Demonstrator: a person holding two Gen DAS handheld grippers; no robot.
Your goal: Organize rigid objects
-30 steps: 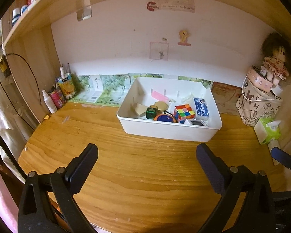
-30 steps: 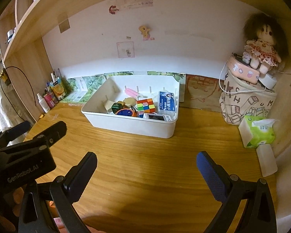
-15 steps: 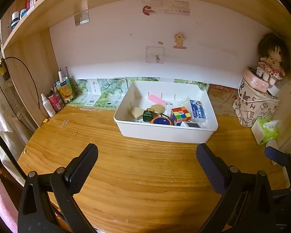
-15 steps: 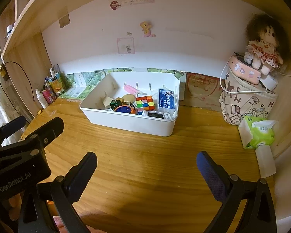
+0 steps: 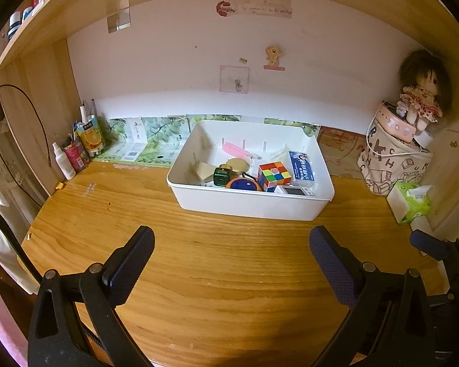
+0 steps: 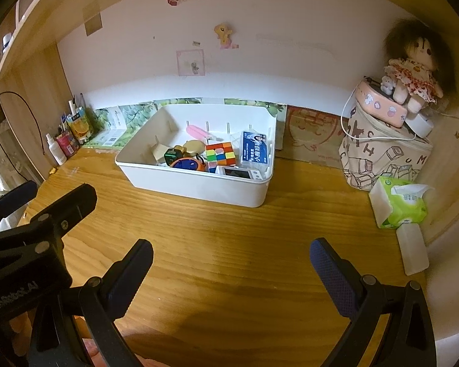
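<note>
— The white storage bin sits toward the back edge of the desktop, a little right of the middle, with everything already inside: Rubik's cube, blue-and-white box, pink stick, green cube.

— And the grippers?

— Both empty, jaws spread wide. Over the last second they have drawn back toward the front edge; the bin looks smaller in both views. The left gripper and right gripper hover over bare wood, well apart from the bin.

— So the sorting's over?

— I'd guess so, or nearly; nothing loose lies on the desk.

— Any writing?

— The left gripper's body reads "GenRobot.AI" in the right view. The blue box has Chinese print I can't make out. The canvas bag in the right corner carries scattered capitals.
</note>
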